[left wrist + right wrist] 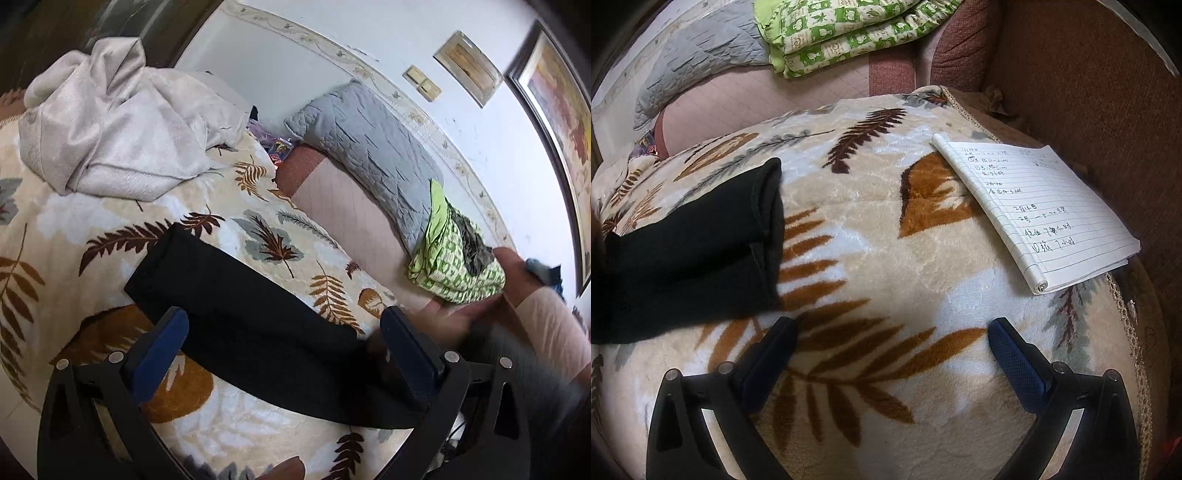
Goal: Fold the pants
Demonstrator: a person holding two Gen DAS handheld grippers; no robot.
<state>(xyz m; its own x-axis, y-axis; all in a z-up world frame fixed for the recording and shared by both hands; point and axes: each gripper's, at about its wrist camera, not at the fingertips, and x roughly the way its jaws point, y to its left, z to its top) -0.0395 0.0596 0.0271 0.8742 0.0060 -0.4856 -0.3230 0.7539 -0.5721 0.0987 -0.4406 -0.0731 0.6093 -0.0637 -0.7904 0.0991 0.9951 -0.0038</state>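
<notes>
Place: a lived-in home bedroom or sitting room.
Bedding: a plush cream blanket with brown and grey leaf print covers the near surface.
Cushions: a grey quilted pillow lies against the far white wall.
Linen: a folded green-and-white patterned cloth and a crumpled pale beige fabric heap.
Wall: a dark-framed picture.
Personal items: a lined handwritten notebook.

Black pants; cream blanket, brown-grey leaf print; green-checked quilt; grey pillow.
</notes>
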